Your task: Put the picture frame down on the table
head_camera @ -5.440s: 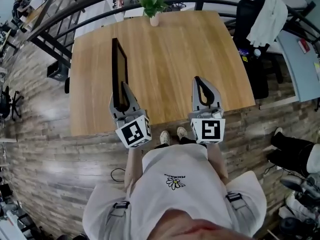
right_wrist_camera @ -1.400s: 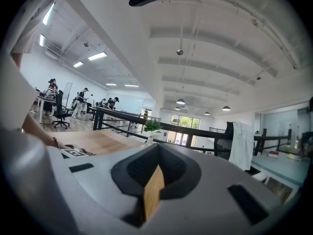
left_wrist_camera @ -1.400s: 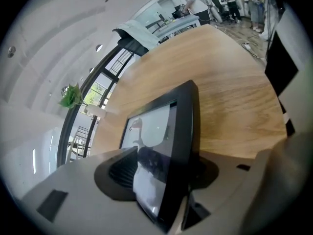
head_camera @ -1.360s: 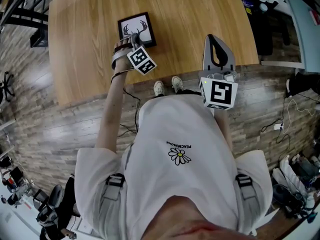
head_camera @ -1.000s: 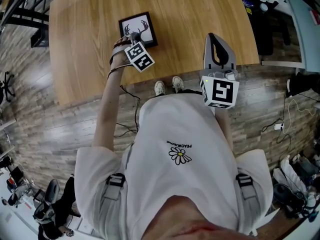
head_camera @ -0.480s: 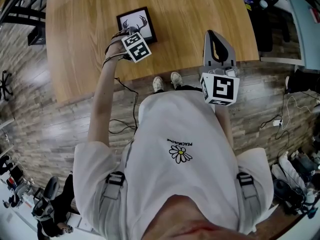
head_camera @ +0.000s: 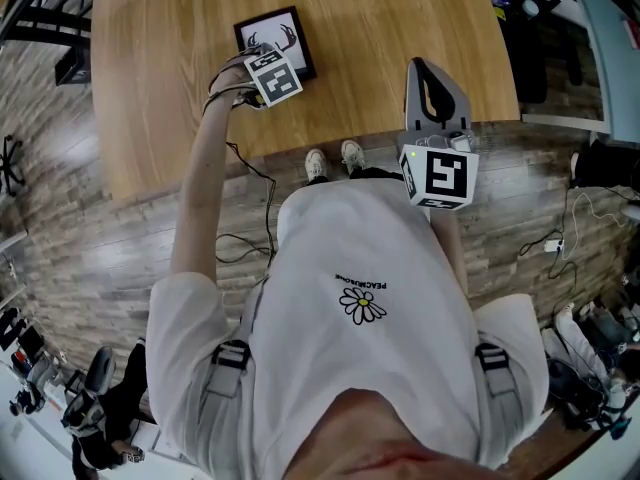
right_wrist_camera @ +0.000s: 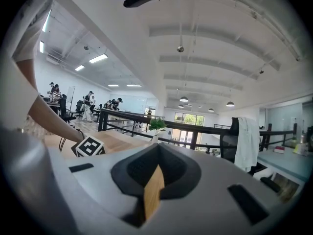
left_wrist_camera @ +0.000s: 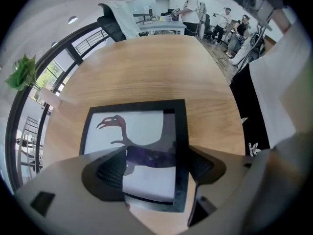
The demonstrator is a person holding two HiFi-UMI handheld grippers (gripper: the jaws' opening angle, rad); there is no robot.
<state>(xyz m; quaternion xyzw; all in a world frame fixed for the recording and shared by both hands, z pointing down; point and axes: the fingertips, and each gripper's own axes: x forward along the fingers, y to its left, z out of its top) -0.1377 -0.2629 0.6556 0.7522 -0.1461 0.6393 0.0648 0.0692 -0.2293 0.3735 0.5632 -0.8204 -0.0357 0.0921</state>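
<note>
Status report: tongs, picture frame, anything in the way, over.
Left tongs open, jaws just opening, straddling the ungripped black rectangular picture frame, flat on light wooden table. Right tongs shut, empty. Nothing in the way.

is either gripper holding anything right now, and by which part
Nothing. The left gripper has just been opening its jaws over the picture frame, which lies flat on the table; the right gripper is shut, empty.

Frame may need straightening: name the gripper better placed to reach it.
Left. The left gripper points down over the flat picture frame; its jaws have just been opening, the frame between them ungripped. The right gripper is shut, aside.
</note>
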